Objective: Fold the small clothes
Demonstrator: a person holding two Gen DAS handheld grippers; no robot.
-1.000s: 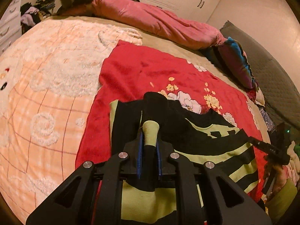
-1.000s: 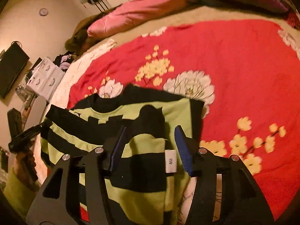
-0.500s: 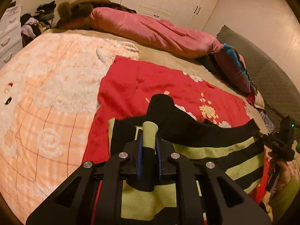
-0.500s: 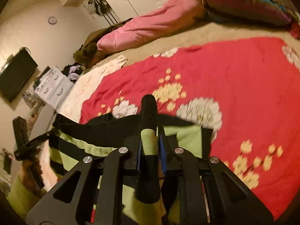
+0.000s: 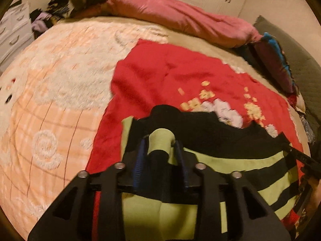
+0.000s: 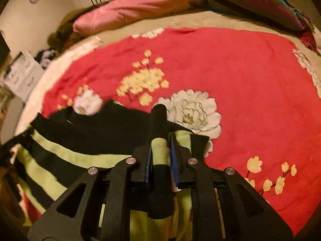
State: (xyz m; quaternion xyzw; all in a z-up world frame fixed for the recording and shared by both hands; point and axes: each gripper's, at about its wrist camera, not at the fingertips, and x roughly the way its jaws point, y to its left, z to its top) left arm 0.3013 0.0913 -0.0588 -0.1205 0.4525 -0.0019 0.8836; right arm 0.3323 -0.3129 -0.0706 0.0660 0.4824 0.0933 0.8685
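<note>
A black and lime-green striped sweater (image 5: 230,160) lies on a red floral blanket (image 5: 170,76) on the bed. My left gripper (image 5: 160,146) is at the sweater's left side. Its jaws are opening, and a rolled fold of the cloth sits loosely between the blue pads (image 5: 139,160). In the right wrist view the sweater (image 6: 76,154) spreads to the left over the red blanket (image 6: 240,80). My right gripper (image 6: 160,146) is at its right side, jaws starting to open, the pads still touching a narrow upright fold.
A pink duvet (image 5: 180,16) lies along the far side of the bed, with a striped pillow (image 5: 276,60) at the right. A peach fleece blanket (image 5: 50,100) covers the bed's left half. White drawers (image 5: 12,30) and a clothes pile stand beyond it.
The right gripper closed on a sweater fold. Both grippers lifted the sweater's edge, then lowered it forward onto the blanket. The left jaws have now widened around their fold.
</note>
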